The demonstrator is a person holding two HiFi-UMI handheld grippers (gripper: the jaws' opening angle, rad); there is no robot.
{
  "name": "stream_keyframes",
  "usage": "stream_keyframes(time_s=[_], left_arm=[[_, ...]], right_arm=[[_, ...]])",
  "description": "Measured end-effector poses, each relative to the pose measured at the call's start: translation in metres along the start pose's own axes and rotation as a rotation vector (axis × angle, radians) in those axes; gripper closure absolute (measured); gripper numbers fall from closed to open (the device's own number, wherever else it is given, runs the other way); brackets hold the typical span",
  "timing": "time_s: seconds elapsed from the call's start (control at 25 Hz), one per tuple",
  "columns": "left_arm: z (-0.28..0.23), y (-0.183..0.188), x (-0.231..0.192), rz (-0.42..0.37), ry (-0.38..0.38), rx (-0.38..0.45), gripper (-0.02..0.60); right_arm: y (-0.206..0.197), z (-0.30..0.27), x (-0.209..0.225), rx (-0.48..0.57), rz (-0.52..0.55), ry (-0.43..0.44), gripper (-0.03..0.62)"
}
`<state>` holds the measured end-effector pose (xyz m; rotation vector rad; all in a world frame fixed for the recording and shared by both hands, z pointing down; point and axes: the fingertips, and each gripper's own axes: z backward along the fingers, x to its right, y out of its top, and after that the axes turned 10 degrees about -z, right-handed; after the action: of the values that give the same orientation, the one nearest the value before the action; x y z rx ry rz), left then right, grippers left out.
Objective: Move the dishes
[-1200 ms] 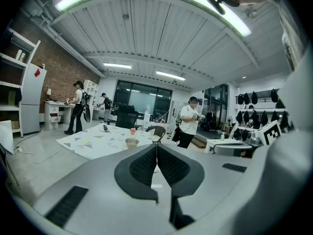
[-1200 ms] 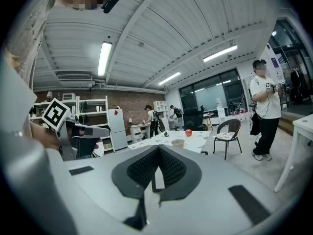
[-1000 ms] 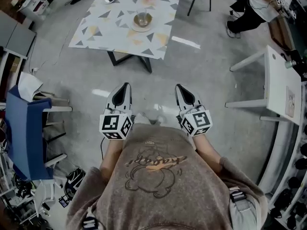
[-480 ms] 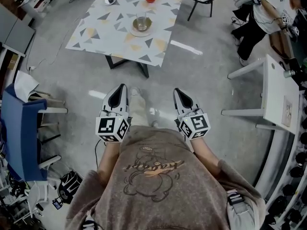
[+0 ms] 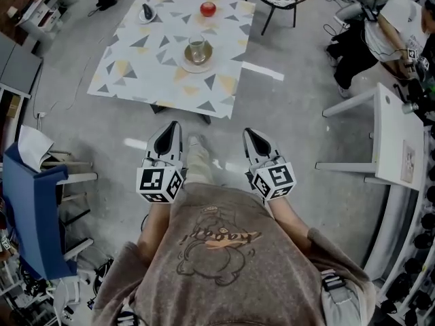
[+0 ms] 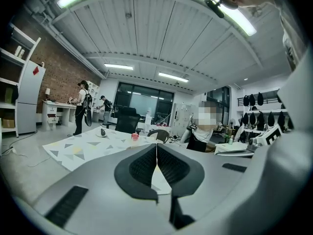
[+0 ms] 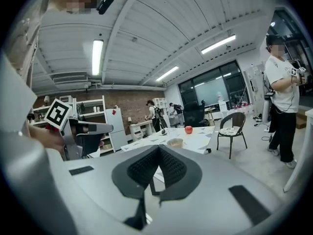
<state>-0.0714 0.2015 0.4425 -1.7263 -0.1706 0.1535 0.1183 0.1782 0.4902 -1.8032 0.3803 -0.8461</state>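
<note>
The counter point(image 5: 136, 66) lies at your 12 o'clock, out of reach for now, so it makes sense that you carry both tools low and level in front of you. The left claw point(image 5: 174, 126) and the right claw point(image 5: 250, 134) each have their jaws pressed together on nothing, side by side, free for the dishes. Those wait on the counter. A plate point(image 5: 185, 62) sits near its middle with a glass point(image 5: 197, 46) standing on it. An apple point(image 5: 208, 9) is at the plate's 12 o'clock, and a small dish point(image 5: 147, 12) at its 10 o'clock, near the far edge. Against a second ago, the counter sits lower in the head view and nearer the claws: you've been walking towards it, claws unchanged.
</note>
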Motion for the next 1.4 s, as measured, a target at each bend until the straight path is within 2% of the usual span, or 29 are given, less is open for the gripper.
stream_keyframes(time_s=[0.2, 0.64, 1.0, 1.4], left_arm=[[-0.051, 0.008, -0.030, 0.003, -0.034, -0.005, 0.561], [-0.149, 0.046, -0.096, -0.011, -0.125, 0.020, 0.561], [-0.202, 0.060, -0.118, -0.029, -0.230, 0.030, 0.561], [-0.223, 0.066, -0.121, -0.028, -0.262, 0.024, 0.561]], right_arm=[[0.017, -0.051, 0.009, -0.003, -0.007, -0.002, 0.592], [0.067, -0.145, 0.033, 0.009, 0.015, -0.064, 0.592], [0.101, -0.198, 0.046, 0.053, 0.022, -0.123, 0.591], [0.123, -0.214, 0.065, 0.072, 0.035, -0.152, 0.591]])
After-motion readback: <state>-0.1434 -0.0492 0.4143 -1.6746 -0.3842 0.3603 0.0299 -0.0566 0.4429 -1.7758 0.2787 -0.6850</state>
